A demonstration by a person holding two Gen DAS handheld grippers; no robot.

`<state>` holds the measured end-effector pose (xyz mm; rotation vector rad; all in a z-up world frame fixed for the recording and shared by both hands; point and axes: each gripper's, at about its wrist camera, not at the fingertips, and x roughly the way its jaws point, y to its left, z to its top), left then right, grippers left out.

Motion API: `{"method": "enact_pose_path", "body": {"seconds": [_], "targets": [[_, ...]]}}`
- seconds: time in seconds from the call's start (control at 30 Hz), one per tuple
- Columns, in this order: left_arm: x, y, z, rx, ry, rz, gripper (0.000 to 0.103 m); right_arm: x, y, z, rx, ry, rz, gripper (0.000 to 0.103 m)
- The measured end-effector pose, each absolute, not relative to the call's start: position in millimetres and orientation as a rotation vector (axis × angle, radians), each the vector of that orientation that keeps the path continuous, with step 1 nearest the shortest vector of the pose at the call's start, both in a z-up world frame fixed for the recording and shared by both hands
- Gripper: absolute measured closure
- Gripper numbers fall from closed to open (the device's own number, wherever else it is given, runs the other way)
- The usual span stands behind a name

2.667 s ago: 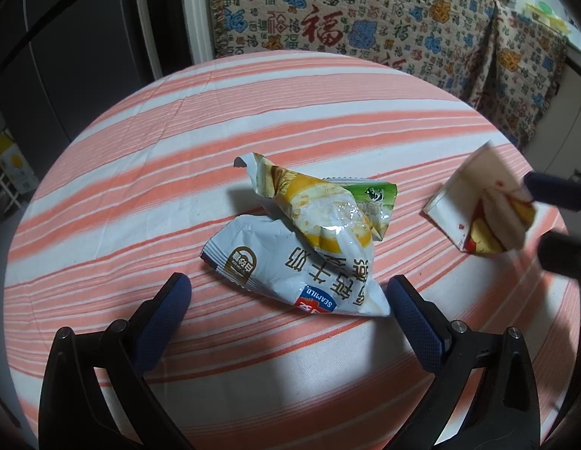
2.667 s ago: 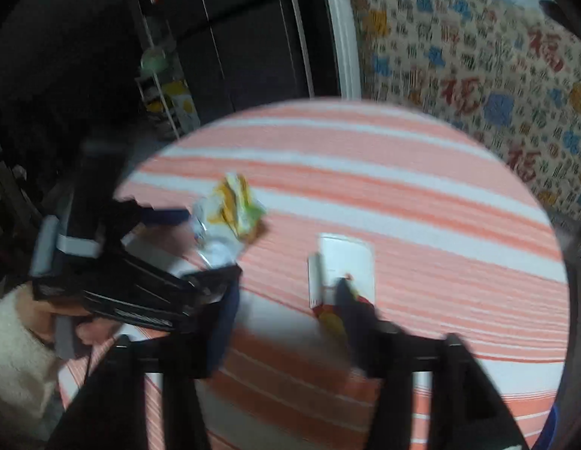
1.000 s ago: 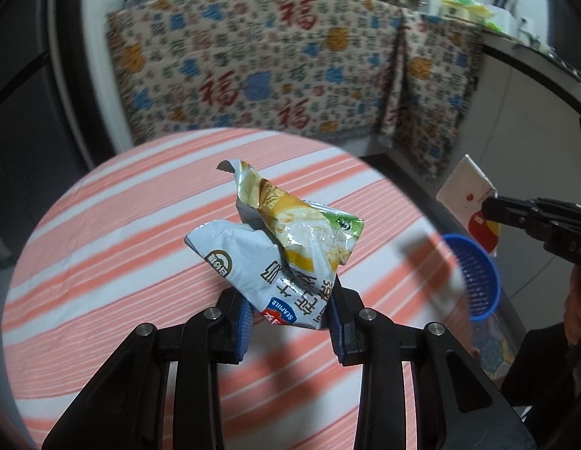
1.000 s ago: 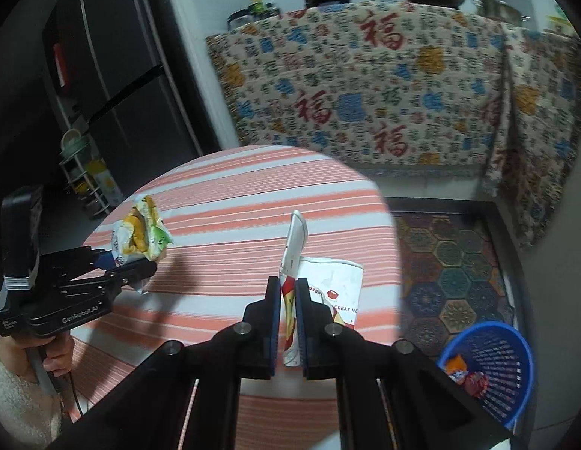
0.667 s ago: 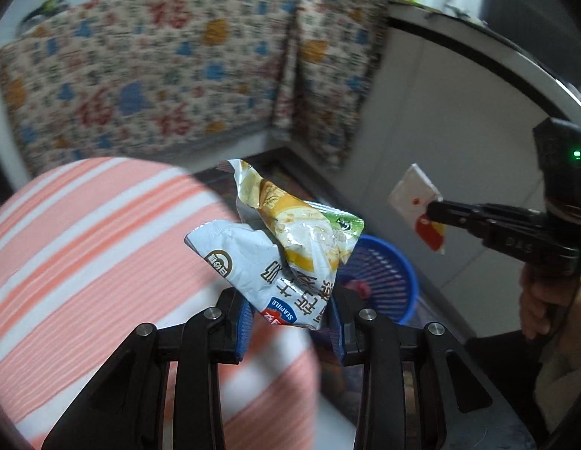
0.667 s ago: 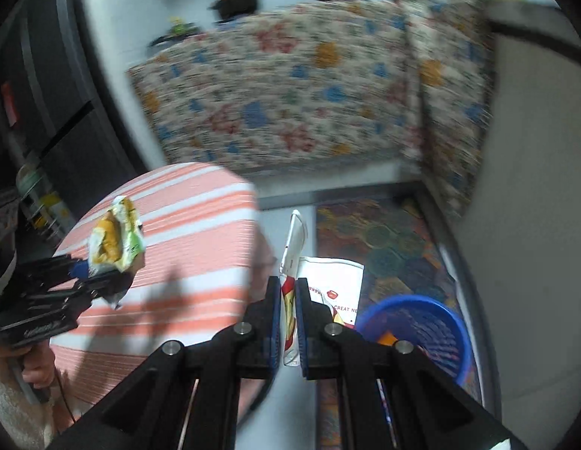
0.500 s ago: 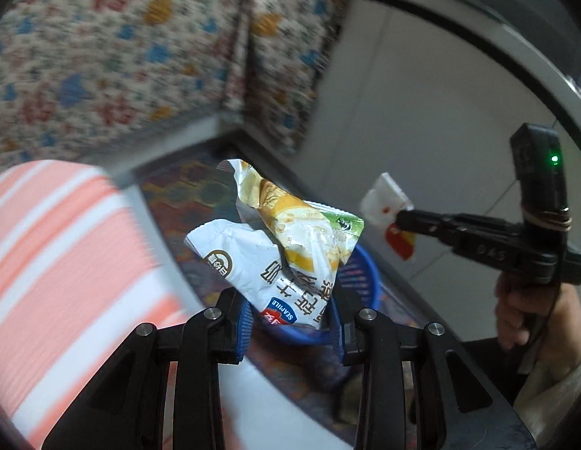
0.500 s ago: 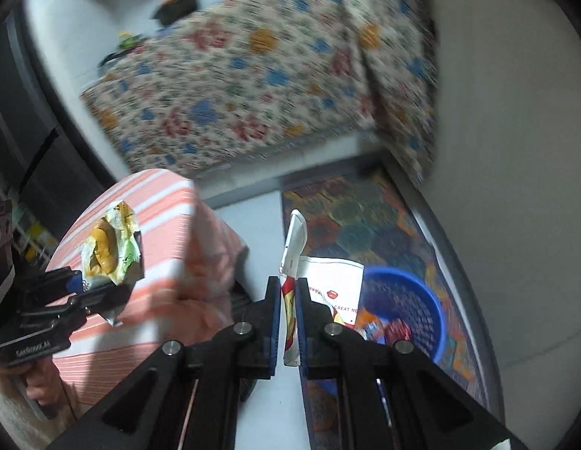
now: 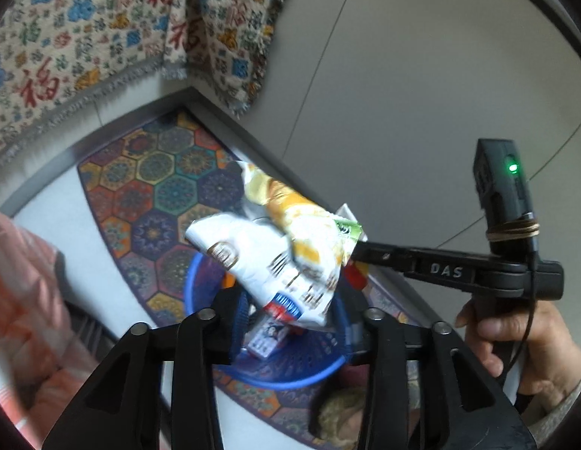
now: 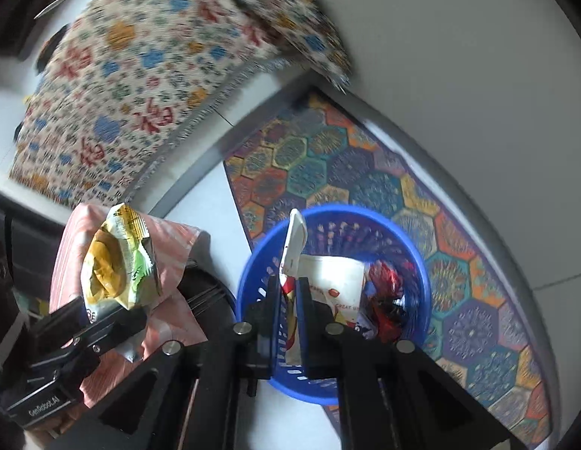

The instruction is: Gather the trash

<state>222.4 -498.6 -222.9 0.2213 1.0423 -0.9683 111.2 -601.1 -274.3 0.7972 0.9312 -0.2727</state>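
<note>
My left gripper (image 9: 296, 309) is shut on two crumpled snack wrappers, a white one (image 9: 260, 258) and a yellow-green one (image 9: 305, 221), held above the blue plastic basket (image 9: 200, 281) on the floor. My right gripper (image 10: 288, 296) is shut on a white and red paper wrapper (image 10: 339, 277), held directly over the same basket (image 10: 418, 258). The basket holds several pieces of trash, among them red wrappers (image 10: 384, 285). The left gripper with its wrappers (image 10: 114, 262) shows at the left of the right wrist view. The right gripper's arm (image 9: 440, 268) reaches in behind the wrappers in the left wrist view.
The basket stands on a colourful hexagon-patterned mat (image 10: 365, 172) near a grey wall (image 9: 403, 75). The striped orange tablecloth (image 9: 24, 292) hangs at the left. A patterned cloth (image 10: 140, 75) drapes the counter behind. A hand (image 9: 515, 345) grips the right tool.
Both grippers have swung from the table to the floor basket, carrying their wrappers. The basket now lies directly beneath both grippers and looks much closer.
</note>
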Motion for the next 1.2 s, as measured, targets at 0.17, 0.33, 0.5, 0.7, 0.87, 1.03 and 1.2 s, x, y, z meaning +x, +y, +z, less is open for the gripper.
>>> {"method": "enact_pose_path", "body": {"seconds": [0.17, 0.33, 0.5, 0.7, 0.87, 1.03, 1.2], "targets": [[226, -504, -233, 0.2, 1.043, -0.942, 0.019, 102, -623, -313, 0.892, 0.932, -0.308, 0.046], [215, -493, -211, 0.241, 1.025, -0.87, 0.0, 85, -625, -296, 0.875, 0.89, -0.354, 0.023], [179, -458, -167, 0.328, 0.926, -0.786, 0.0, 50, -593, -234, 0.723, 0.876, -0.422, 0.001], [115, -409, -129, 0.358, 0.82, -0.756, 0.0, -19, -521, -174, 0.493, 0.869, -0.53, 0.0], [80, -388, -111, 0.433, 0.754, -0.656, 0.0, -61, -468, -148, 0.444, 0.853, -0.543, 0.0], [72, -366, -103, 0.366, 0.836, -0.726, 0.0, -83, -433, -125, 0.375, 0.842, -0.587, 0.0], [69, -353, -93, 0.312, 0.825, -0.732, 0.0, -95, -413, -107, 0.343, 0.83, -0.575, 0.0]]}}
